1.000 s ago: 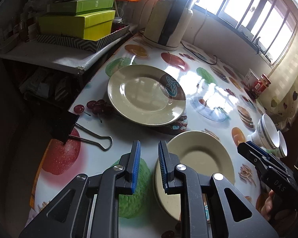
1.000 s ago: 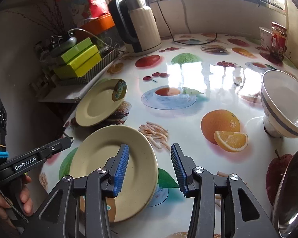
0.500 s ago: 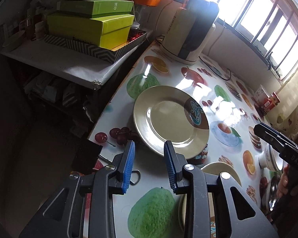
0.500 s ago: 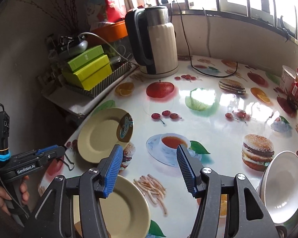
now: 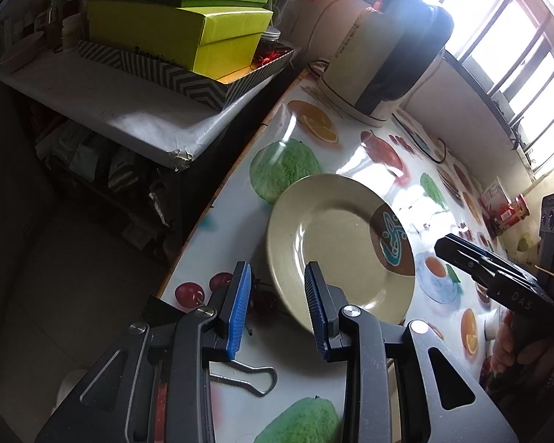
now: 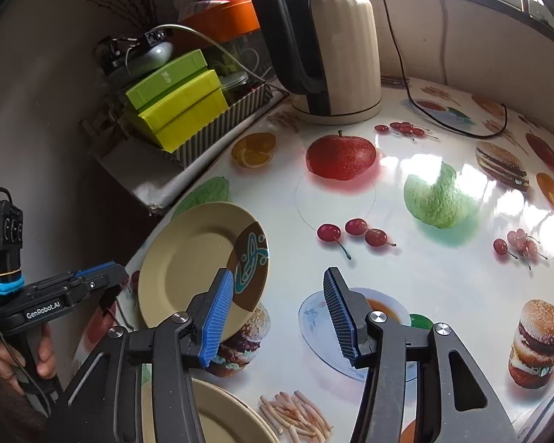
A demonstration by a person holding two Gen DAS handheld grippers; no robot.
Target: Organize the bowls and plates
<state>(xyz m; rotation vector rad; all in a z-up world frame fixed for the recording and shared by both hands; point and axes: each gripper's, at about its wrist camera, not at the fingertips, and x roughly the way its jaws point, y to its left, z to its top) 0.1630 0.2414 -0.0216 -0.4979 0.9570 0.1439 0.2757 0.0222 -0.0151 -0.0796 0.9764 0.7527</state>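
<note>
My left gripper (image 5: 277, 302) and right gripper (image 6: 277, 306) hang part-open, empty — patterned plate (image 5: 336, 247) at frame centre, plain plate (image 6: 225, 417) bottom — unstacked.

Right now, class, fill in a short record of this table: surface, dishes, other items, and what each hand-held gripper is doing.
surface: glossy tablecloth printed with fruit and burgers
dishes: patterned plate near the table edge; a plain plate nearer the right camera
appliance: kettle at the back, cord trailing
beside table: green boxes in a striped tray
small item: wire clip
left hand-held gripper: open, empty, at the patterned plate's near rim
right hand-held gripper: open, empty, jaws just closing a little
</note>
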